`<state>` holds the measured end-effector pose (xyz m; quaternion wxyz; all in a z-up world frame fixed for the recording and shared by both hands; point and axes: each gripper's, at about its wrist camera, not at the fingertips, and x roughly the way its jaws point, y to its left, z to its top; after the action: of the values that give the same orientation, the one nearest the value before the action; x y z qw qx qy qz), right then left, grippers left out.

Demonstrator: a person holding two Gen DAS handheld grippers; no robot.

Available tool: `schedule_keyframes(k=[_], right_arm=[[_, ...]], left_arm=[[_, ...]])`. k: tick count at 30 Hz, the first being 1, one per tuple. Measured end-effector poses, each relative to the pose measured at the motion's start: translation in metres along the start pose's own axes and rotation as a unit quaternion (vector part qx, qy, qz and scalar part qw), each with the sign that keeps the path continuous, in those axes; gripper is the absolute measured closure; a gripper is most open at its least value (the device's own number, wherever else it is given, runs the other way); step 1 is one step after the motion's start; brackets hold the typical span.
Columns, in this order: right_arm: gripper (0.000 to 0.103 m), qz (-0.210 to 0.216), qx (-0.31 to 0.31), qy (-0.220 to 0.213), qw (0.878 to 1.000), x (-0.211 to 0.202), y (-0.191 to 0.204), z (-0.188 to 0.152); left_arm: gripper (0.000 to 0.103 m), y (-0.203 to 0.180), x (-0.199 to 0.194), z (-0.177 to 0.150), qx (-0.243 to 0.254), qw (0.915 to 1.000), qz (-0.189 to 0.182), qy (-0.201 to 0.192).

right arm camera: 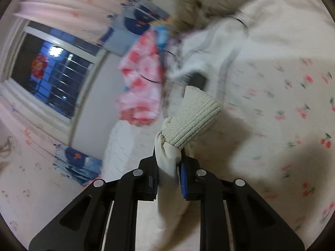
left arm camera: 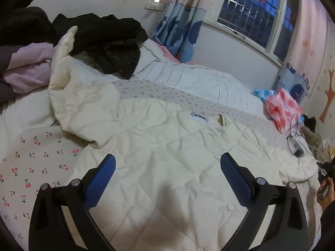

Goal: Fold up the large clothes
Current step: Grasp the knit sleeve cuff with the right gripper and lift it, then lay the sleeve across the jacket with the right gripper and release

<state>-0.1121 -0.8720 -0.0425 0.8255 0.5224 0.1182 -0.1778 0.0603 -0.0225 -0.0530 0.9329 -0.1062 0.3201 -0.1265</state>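
Cream quilted coat [left arm camera: 159, 146] lies spread across the bed, directly under and ahead of the left gripper [left arm camera: 167, 167], whose blue-padded jaws stand wide apart above the fabric and touch nothing. One sleeve [left arm camera: 65, 62] stretches off ahead and to the left of those jaws, its end tilted up. The other sleeve [right arm camera: 169, 159] is pinched between the pressed-together jaws of the right gripper [right arm camera: 167, 167], and its ribbed knit cuff [right arm camera: 192, 117] fans out just past the fingertips. Cherry-print bedsheet [left arm camera: 35, 167] shows bare to the left of the left jaws and, in the right wrist view, to the right of the right jaws. Beyond the coat, ahead and left of the left jaws, sits a heap of black clothing [left arm camera: 108, 41] with a lilac garment [left arm camera: 29, 64] beside it. Ahead and to the right, a pink-and-white plastic bag [left arm camera: 282, 108] rests near the bed's far edge. Farthest off is the barred window [left arm camera: 251, 10], flanked by pink curtains [left arm camera: 303, 31].
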Motion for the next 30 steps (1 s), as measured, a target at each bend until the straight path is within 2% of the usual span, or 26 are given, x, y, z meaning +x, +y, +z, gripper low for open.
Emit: schedule_keyframes(k=[4,9,11,15,17,18,20,24,28,30], right_arm=[[0.088,0.048,-0.045,-0.015,0.998,-0.011,0.08,-0.007],[0.089,0.119,-0.139,0.01,0.983,0.0,0.207,-0.048],[0.089,0.156,-0.173,0.033,0.972,0.006,0.261,-0.082],[0.089,0.2,-0.223,0.085,0.95,0.024,0.339,-0.155],[0.089,0.22,-0.25,0.124,0.935,0.037,0.375,-0.211],[0.089,0.224,-0.262,0.135,0.929,0.043,0.385,-0.23],[0.089,0.235,-0.291,0.173,0.911,0.057,0.409,-0.291],[0.089,0.237,-0.339,0.241,0.878,0.082,0.425,-0.399],[0.089,0.2,-0.407,0.311,0.835,0.105,0.404,-0.514],[0.089,0.179,-0.436,0.335,0.816,0.112,0.387,-0.555]], left_arm=[[0.007,0.011,-0.006,0.009,-0.01,0.9999,0.008,-0.002],[0.007,0.04,-0.012,0.021,-0.063,0.998,0.007,-0.002],[0.007,0.052,-0.015,0.025,-0.087,0.9962,0.007,-0.004],[0.007,0.075,-0.027,0.032,-0.132,0.9911,-0.002,-0.012],[0.007,0.086,-0.031,0.035,-0.151,0.9884,-0.004,-0.013],[0.007,0.091,-0.032,0.036,-0.159,0.9872,-0.005,-0.013],[0.007,0.103,-0.034,0.038,-0.177,0.984,-0.006,-0.013],[0.007,0.122,-0.04,0.041,-0.207,0.9782,-0.004,-0.016],[0.007,0.135,-0.044,0.042,-0.225,0.9742,-0.005,-0.017],[0.007,0.14,-0.045,0.042,-0.23,0.9731,-0.002,-0.016]])
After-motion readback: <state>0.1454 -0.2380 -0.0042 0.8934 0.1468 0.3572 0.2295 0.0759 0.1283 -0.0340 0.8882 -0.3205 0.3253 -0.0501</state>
